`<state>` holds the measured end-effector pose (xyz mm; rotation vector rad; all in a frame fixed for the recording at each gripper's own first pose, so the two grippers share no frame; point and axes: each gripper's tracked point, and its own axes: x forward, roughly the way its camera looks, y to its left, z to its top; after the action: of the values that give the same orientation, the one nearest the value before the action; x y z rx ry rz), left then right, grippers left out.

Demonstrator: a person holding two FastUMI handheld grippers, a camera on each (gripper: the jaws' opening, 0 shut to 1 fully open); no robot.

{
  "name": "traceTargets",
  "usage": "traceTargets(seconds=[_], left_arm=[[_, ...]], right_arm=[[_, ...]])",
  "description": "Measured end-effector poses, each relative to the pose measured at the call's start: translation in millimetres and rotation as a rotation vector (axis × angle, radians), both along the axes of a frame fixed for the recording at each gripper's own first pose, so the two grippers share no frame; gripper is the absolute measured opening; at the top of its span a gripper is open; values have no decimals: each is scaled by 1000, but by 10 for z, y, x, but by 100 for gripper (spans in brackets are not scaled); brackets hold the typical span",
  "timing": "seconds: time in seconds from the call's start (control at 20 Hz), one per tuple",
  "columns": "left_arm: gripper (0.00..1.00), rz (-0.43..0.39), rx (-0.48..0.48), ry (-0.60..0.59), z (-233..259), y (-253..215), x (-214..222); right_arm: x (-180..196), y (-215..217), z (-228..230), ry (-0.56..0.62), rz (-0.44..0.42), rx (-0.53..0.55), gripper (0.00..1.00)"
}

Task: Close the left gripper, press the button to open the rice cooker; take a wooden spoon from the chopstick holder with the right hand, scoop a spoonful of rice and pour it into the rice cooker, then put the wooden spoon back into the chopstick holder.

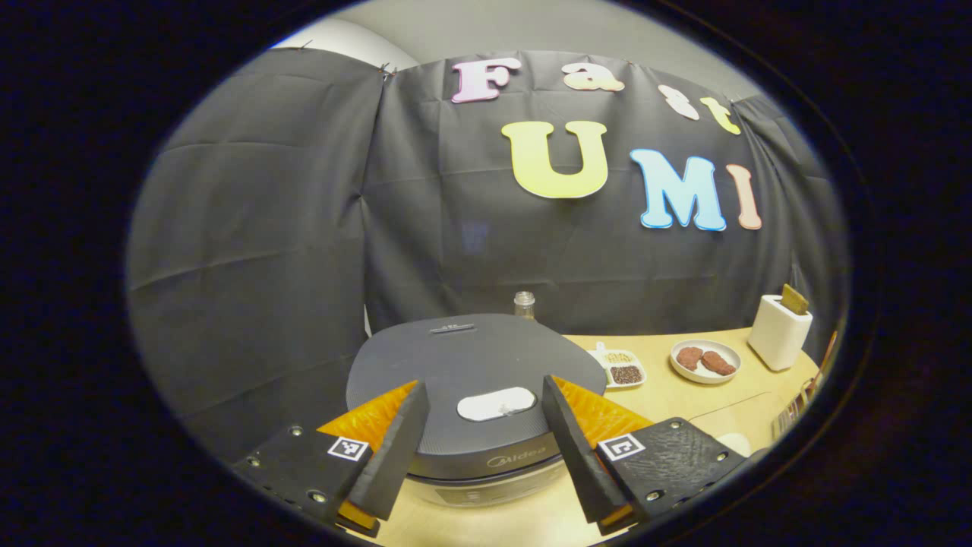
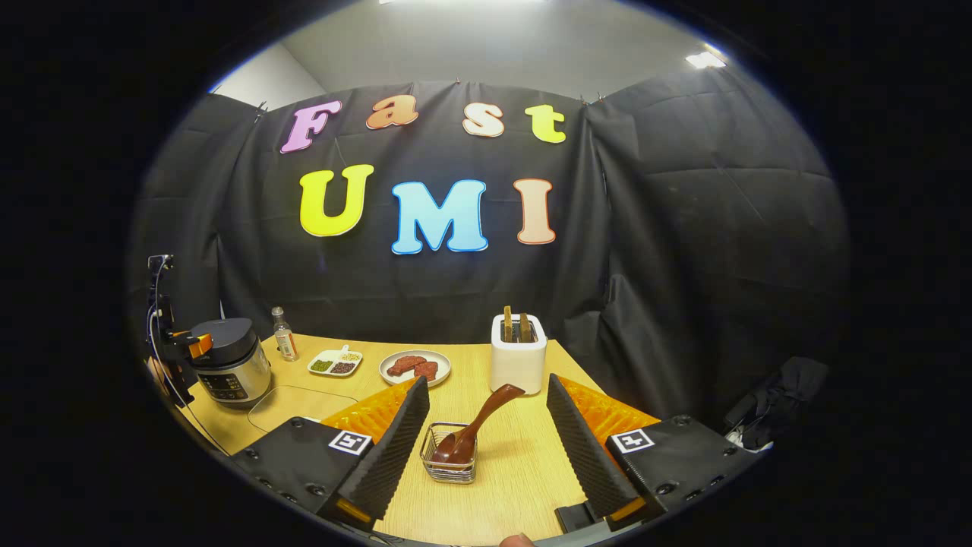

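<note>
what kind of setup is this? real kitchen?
Likely a staged kitchen booth, not a real one: black cloth walls around a wooden table set with a rice cooker, a toaster and a plate of food.

The left gripper (image 1: pixel 486 448) holds level with its jaws spread wide, the two fingers (image 1: pixel 391 456) angled outward from each other and pressing on nothing. The right gripper (image 2: pixel 486 448) also has its jaws wide apart, fingers (image 2: pixel 387 452) splayed and free of contact. In the right gripper view, the left gripper (image 2: pixel 182 349) shows far off at the left.
</note>
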<state>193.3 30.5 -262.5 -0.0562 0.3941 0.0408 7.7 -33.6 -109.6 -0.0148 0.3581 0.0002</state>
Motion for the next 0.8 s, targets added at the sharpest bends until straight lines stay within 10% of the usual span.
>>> traceTargets(seconds=[0.4, 0.8], left_arm=[[94, 18, 31, -68, -57, -27, -43], [89, 2, 38, -177, 1008, -206, -216]], right_arm=[[40, 53, 56, -14, 21, 1, 99], [153, 137, 365, -102, 88, 58, 98]])
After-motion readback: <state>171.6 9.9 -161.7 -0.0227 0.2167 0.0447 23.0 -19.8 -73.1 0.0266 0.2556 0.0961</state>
